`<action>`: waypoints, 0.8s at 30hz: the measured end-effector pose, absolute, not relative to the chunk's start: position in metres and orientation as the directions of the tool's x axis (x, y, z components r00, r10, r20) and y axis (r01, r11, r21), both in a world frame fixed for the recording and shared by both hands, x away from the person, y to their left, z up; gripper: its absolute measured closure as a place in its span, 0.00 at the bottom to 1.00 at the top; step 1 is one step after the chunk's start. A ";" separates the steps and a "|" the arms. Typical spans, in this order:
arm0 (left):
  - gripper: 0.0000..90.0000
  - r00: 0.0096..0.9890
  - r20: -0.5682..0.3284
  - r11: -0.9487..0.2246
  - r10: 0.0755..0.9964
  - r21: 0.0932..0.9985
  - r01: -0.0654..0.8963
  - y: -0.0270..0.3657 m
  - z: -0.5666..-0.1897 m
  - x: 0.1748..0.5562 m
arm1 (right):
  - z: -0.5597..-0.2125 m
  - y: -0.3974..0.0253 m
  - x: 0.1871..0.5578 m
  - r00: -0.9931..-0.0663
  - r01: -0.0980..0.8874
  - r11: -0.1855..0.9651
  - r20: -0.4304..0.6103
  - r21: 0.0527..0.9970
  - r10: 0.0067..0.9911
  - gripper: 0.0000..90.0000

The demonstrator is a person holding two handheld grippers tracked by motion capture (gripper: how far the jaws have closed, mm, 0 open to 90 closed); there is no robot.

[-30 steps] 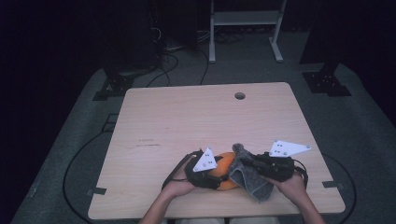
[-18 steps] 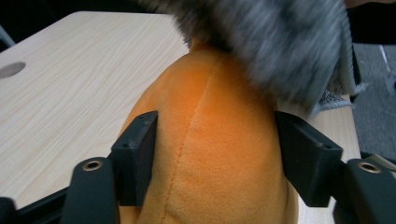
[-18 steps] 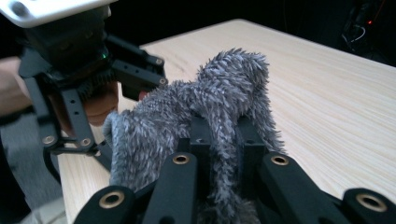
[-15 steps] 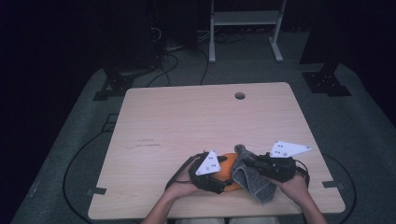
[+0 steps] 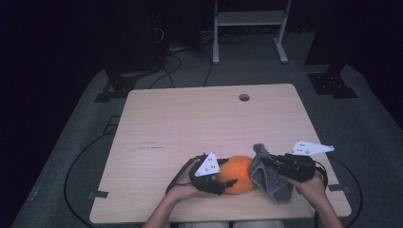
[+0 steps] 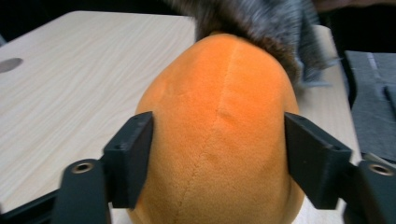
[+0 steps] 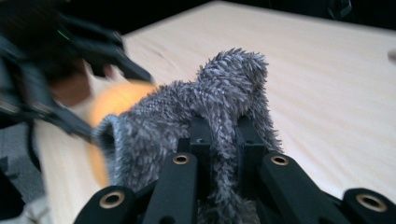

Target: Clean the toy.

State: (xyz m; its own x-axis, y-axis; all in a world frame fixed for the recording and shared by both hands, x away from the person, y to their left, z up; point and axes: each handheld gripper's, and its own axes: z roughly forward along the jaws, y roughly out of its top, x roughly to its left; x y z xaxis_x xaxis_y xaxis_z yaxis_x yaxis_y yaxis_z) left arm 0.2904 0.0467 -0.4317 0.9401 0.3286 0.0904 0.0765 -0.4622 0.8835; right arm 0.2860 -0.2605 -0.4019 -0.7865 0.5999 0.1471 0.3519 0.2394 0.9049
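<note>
Light wood table (image 5: 199, 123) sits centre frame, round cable hole (image 5: 244, 97) near its far edge. Grey carpet (image 5: 85, 156) underneath, black cable (image 5: 71, 171) looping at lower left. White metal frame legs (image 5: 216, 33) at top centre, black stand bases at upper left (image 5: 116, 88) and upper right (image 5: 332, 80). Room beyond is dark; light falls on the table.

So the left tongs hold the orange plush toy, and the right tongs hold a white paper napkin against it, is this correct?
Not quite. The right tongs hold a grey fluffy cloth, not a white paper napkin; the right gripper view shows it pinched between the jaws. The rest stands: the left tongs hold the orange plush toy.
</note>
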 end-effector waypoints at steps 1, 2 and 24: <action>0.35 0.940 0.098 -0.466 0.326 0.882 0.070 0.045 -0.431 0.290 | -0.398 -0.257 0.284 -0.796 0.343 0.237 0.147 0.909 0.588 0.89; 0.36 0.941 0.095 -0.465 0.324 0.882 0.071 0.044 -0.431 0.289 | -0.394 -0.250 0.281 -0.811 0.321 0.249 0.129 0.914 0.570 0.89; 0.39 0.931 0.081 -0.449 0.355 0.889 0.094 0.046 -0.417 0.289 | -0.393 -0.266 0.281 -0.789 0.341 0.203 0.162 0.918 0.593 0.89</action>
State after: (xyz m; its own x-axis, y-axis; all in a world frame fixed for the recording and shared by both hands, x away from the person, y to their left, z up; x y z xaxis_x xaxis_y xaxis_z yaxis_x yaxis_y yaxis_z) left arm 0.2894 0.0460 -0.4174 0.9312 0.3554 0.0808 0.0942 -0.4488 0.8887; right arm 0.2810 -0.2659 -0.3935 -0.7887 0.5930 0.1622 0.3412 0.2028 0.9178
